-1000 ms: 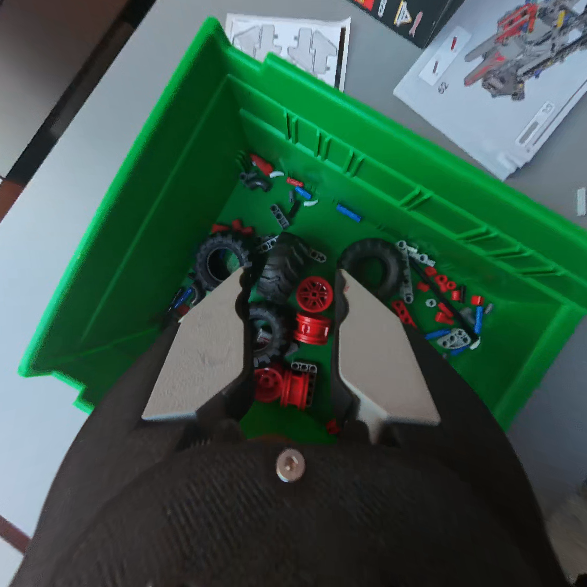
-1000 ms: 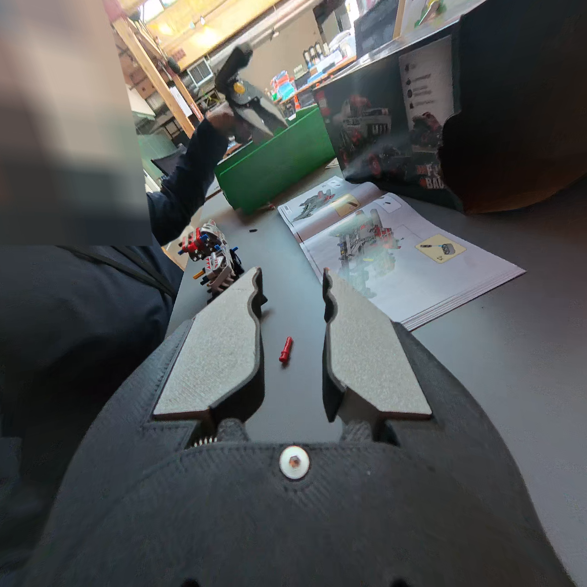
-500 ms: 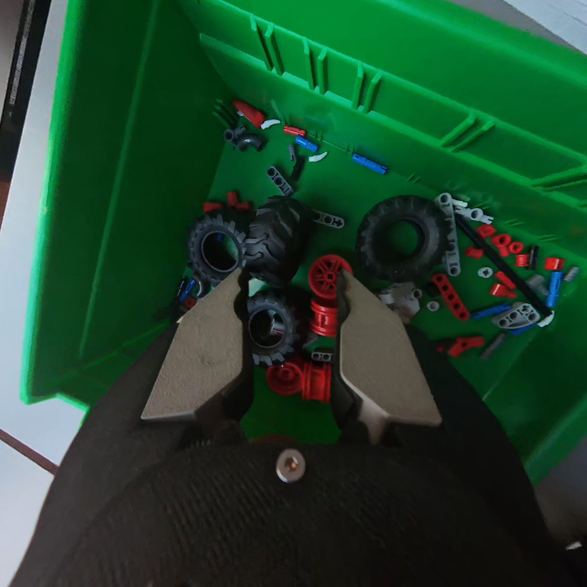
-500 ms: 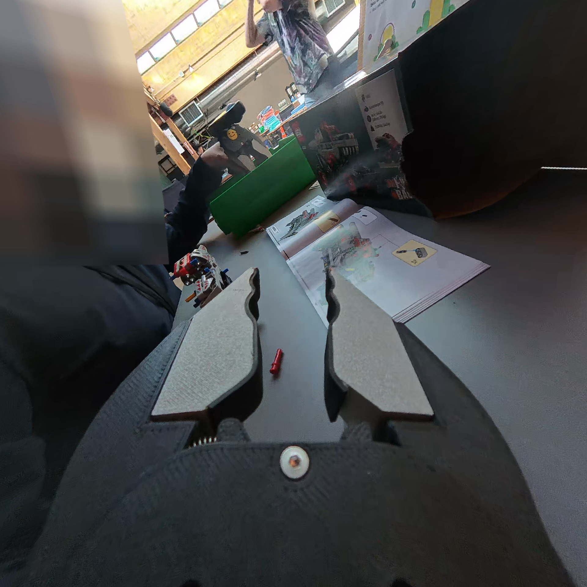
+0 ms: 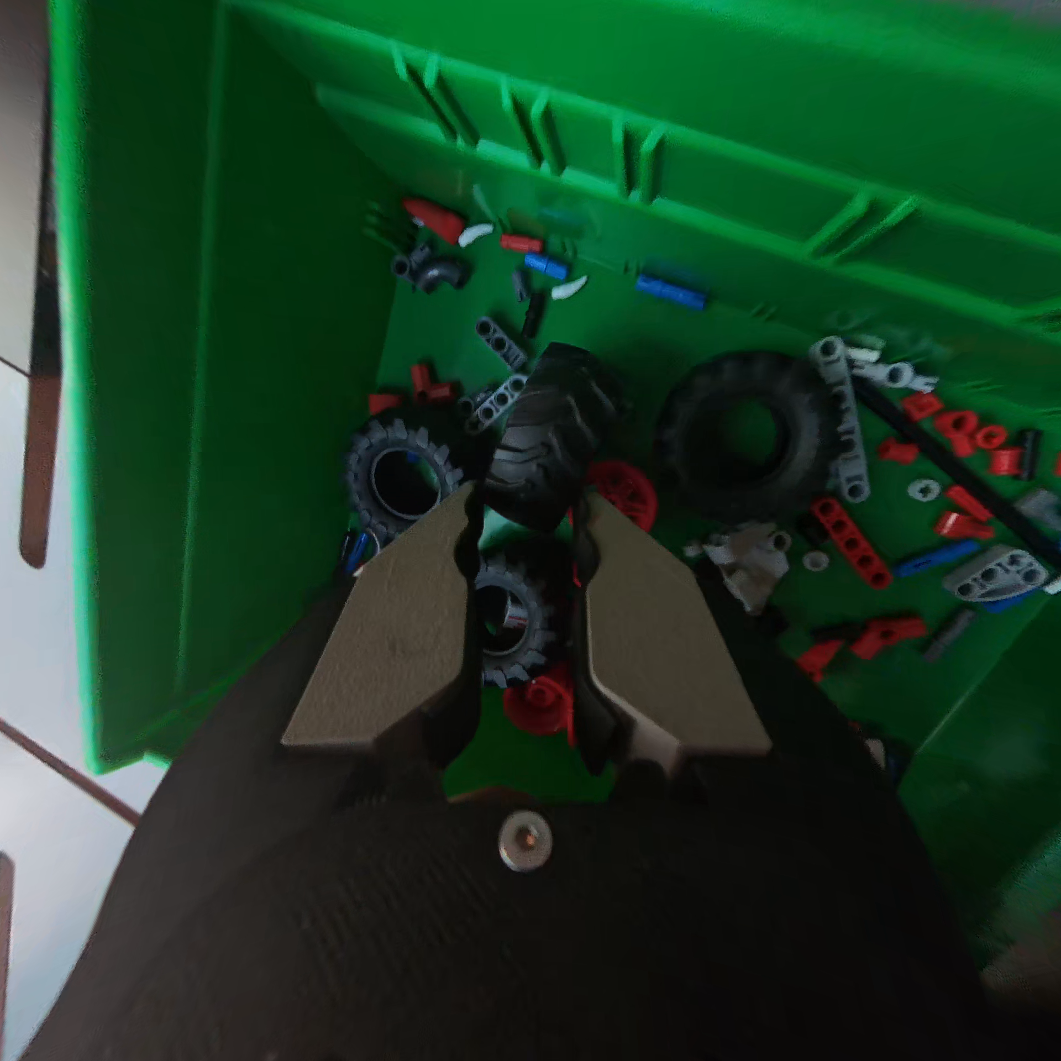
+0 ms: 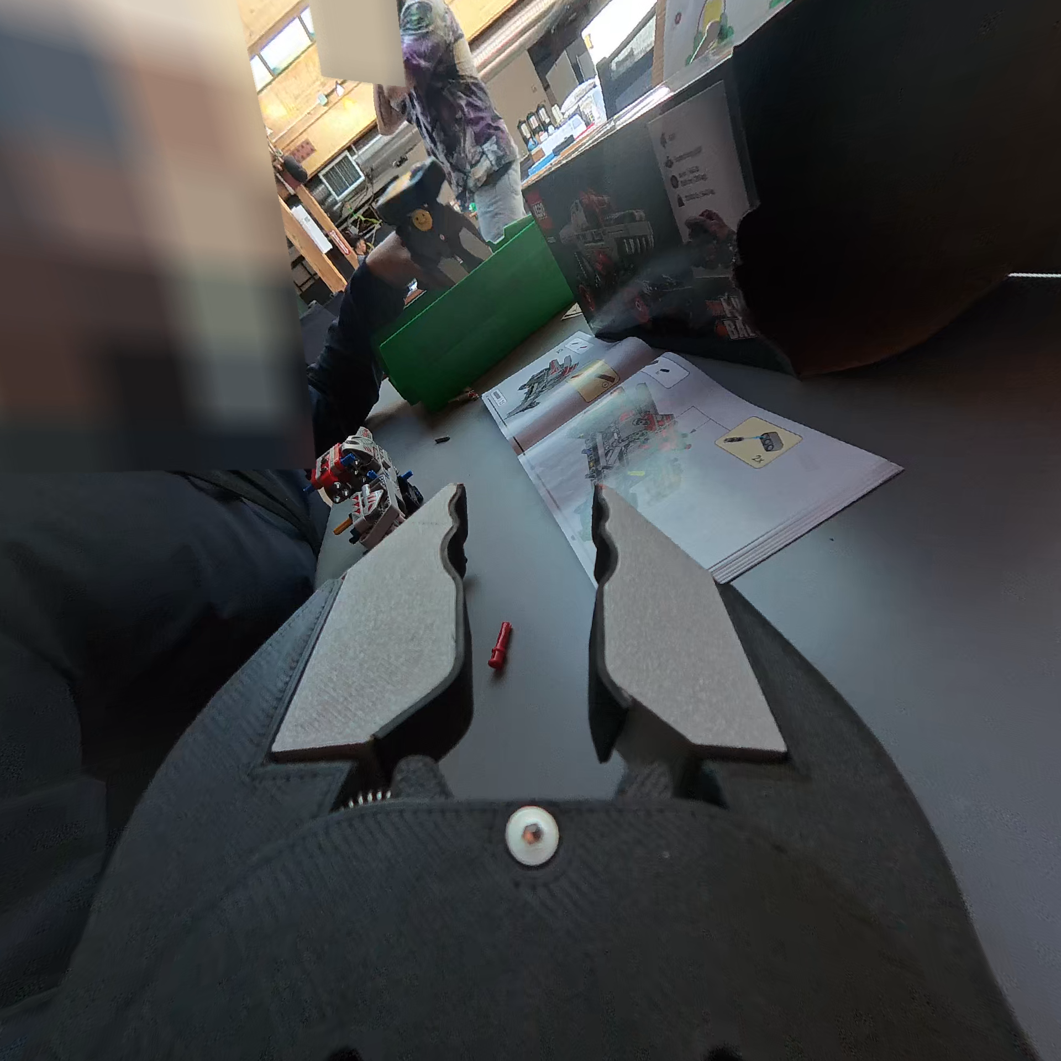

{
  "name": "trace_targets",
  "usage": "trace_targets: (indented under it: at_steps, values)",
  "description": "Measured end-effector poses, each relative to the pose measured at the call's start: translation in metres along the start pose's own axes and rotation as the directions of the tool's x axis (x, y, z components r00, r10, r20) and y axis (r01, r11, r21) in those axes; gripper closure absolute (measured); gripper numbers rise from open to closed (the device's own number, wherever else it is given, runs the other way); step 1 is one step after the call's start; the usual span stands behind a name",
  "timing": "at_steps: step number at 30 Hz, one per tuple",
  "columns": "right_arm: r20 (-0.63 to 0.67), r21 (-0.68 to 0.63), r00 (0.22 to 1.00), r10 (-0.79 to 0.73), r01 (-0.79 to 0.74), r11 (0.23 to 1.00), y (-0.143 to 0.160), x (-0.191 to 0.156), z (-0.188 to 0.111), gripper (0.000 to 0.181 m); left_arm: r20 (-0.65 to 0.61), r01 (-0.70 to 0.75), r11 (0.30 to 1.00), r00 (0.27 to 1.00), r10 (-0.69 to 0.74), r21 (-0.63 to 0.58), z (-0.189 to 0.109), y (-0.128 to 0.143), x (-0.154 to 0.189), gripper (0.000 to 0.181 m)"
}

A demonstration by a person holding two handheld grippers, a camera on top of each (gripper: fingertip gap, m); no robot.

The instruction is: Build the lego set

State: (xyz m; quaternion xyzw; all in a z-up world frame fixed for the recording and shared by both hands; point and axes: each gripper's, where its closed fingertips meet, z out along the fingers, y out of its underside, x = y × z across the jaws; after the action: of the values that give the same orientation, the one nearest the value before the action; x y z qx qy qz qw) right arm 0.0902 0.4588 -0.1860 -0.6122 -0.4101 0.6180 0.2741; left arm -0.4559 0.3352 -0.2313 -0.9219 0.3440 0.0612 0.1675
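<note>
Bin view: dim inside the green bin [image 5: 275, 344] – far wall smeared, edges bowed.
Table view: window backlight beyond the bin – booklet [image 6: 689, 448] glare.

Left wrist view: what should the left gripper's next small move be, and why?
Probably lift the big black tyre straight up out of the green bin. The left gripper has its jaws at the tyre's lower edge, apparently pinching it, though blur hides the contact. The right gripper sits open over the table, free to receive it.
</note>
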Motion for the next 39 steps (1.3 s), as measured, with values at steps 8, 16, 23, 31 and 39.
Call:
trace_targets:
  at_steps: [8,16,23,31,39]
  values:
    - [0.001,-0.017,1.000,-0.006,0.006,1.000,0.002,-0.001,0.002,0.141,0.089,0.065,0.936,0.991,-0.102,0.347,-0.057,-0.047,-0.024,0.149]
    - [-0.006,-0.028,1.000,-0.012,0.012,1.000,0.004,-0.001,0.003,0.141,0.225,0.099,0.985,0.966,-0.129,0.138,-0.031,-0.010,-0.049,0.138]
    - [-0.005,-0.041,1.000,-0.013,0.013,0.999,0.006,-0.001,0.004,0.141,0.339,0.159,0.986,0.931,-0.134,-0.046,-0.010,0.029,-0.078,0.138]
    - [-0.008,-0.035,1.000,-0.004,0.004,0.999,0.005,0.000,0.004,0.142,0.124,-0.007,0.982,0.992,0.031,-0.187,0.018,0.029,-0.042,0.142]
    - [-0.009,-0.037,1.000,-0.005,0.004,0.999,0.005,0.000,0.004,0.142,0.106,0.114,0.993,0.988,-0.117,0.027,-0.013,-0.008,-0.058,0.169]
